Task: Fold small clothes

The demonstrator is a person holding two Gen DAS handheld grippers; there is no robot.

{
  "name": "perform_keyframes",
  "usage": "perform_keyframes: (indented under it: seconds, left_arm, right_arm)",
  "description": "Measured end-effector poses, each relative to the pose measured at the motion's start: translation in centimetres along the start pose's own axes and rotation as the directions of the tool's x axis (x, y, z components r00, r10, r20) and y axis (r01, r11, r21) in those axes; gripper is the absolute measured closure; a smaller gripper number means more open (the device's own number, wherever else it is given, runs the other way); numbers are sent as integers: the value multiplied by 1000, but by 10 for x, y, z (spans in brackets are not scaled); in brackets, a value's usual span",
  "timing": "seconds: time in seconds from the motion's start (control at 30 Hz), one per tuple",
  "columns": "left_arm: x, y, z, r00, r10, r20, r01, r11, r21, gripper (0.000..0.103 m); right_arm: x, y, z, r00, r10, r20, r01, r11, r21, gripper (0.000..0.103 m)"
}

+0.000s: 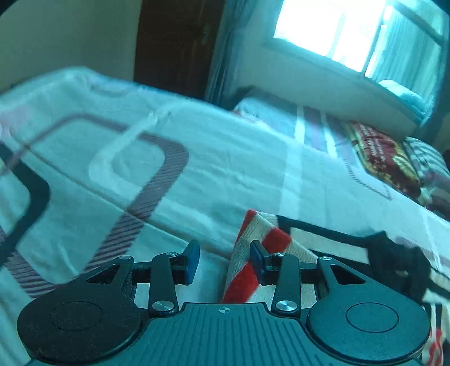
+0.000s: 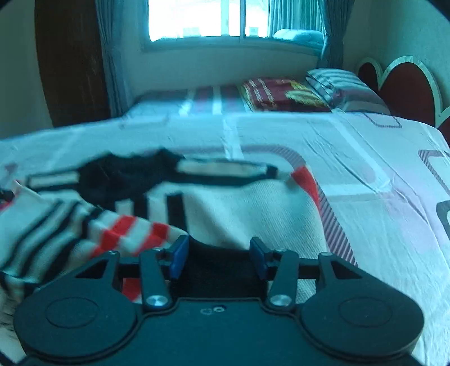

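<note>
A small cream sweater [image 2: 225,208] with black and red stripes and a black collar lies on the bed sheet [image 2: 365,157]. Its red-striped sleeve [image 2: 132,233] is folded across the front left. My right gripper [image 2: 218,257] is open, its jaws wide apart just above the sweater's black hem [image 2: 219,261]. In the left wrist view a red-and-cream striped part of the sweater [image 1: 247,261] rises in a fold between the jaws, nearer the right pad. My left gripper [image 1: 225,260] is open and holds nothing.
The bed sheet [image 1: 140,169] is white with rounded grey and black line patterns. A dark red patterned blanket [image 2: 284,94] and a striped pillow [image 2: 337,84] lie at the far end. A window [image 2: 197,19] and a dark wooden door [image 1: 174,42] stand beyond.
</note>
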State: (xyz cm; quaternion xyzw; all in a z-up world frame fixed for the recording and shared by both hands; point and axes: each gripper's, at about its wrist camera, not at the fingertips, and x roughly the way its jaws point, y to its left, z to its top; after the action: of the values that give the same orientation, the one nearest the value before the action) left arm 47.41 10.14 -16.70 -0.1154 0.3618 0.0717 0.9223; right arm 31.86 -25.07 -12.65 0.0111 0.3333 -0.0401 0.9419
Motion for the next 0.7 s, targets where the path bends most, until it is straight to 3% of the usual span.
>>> perform_keyframes:
  seconds: [0.1, 0.3, 0.4, 0.47, 0.5, 0.57, 0.7]
  left_arm:
    - [-38, -9, -22, 997, -67, 27, 64, 994, 88, 63]
    - [-70, -55, -74, 983, -179, -35, 182, 952, 246, 63]
    - [-69, -68, -91, 984, -158, -76, 173, 945, 278, 62]
    - [-75, -66, -101, 989, -144, -40, 149, 938, 312, 58]
    - [-77, -64, -105, 990, -140, -28, 141, 935, 324, 54]
    - [-81, -58, -106, 990, -137, -31, 140, 936, 322, 51]
    - [-83, -60, -106, 991, -124, -43, 131, 942, 308, 50]
  right_arm:
    - [-16, 5, -3, 998, 55, 4, -55, 999, 2, 54]
    - [-15, 37, -9, 990, 137, -32, -138, 990, -26, 54]
    - [-14, 52, -14, 985, 161, -66, -166, 983, -79, 53]
    - [-6, 53, -25, 989, 97, -110, -112, 984, -138, 50]
    - [-5, 44, -31, 990, 103, -96, -115, 985, -127, 43]
    - [-4, 25, -31, 994, 63, -93, -70, 995, -77, 37]
    - [-5, 9, -32, 994, 41, -98, -46, 998, -44, 36]
